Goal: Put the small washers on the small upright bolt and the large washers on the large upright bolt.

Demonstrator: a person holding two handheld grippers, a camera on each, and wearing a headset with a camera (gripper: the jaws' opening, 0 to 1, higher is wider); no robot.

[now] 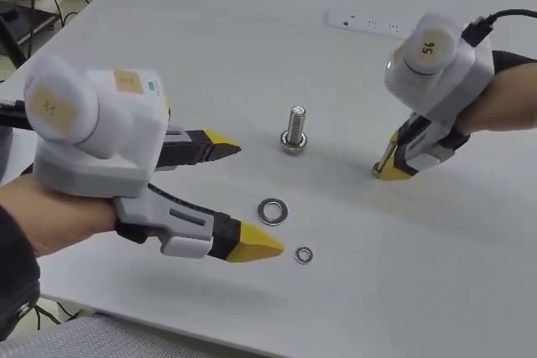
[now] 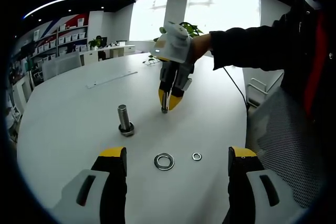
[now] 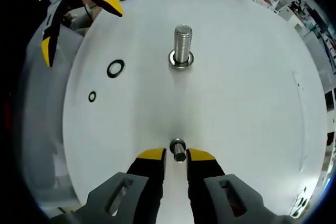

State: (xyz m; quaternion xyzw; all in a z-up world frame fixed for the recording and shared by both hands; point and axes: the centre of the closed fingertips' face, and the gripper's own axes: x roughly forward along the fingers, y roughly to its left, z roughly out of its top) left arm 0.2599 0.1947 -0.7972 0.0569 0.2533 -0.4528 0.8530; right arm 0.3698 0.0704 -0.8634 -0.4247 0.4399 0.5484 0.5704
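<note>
The large bolt (image 1: 294,129) (image 2: 124,119) (image 3: 182,44) stands upright on its wide base mid-table. A large washer (image 1: 272,211) (image 2: 164,161) (image 3: 115,68) and a small washer (image 1: 304,255) (image 2: 197,156) (image 3: 92,96) lie flat on the table in front of it. My left gripper (image 1: 240,197) (image 2: 177,156) is open, its yellow tips either side of the large washer, just short of it. My right gripper (image 1: 388,167) (image 3: 177,156) is shut on the small bolt (image 3: 178,149) (image 2: 164,103), which it holds upright with its foot at the white table (image 1: 436,274).
A white power strip (image 1: 365,24) (image 2: 112,79) lies at the far side of the table. The table's near edge (image 1: 168,324) runs just under my left hand. A mesh chair back (image 2: 273,124) stands beside the table.
</note>
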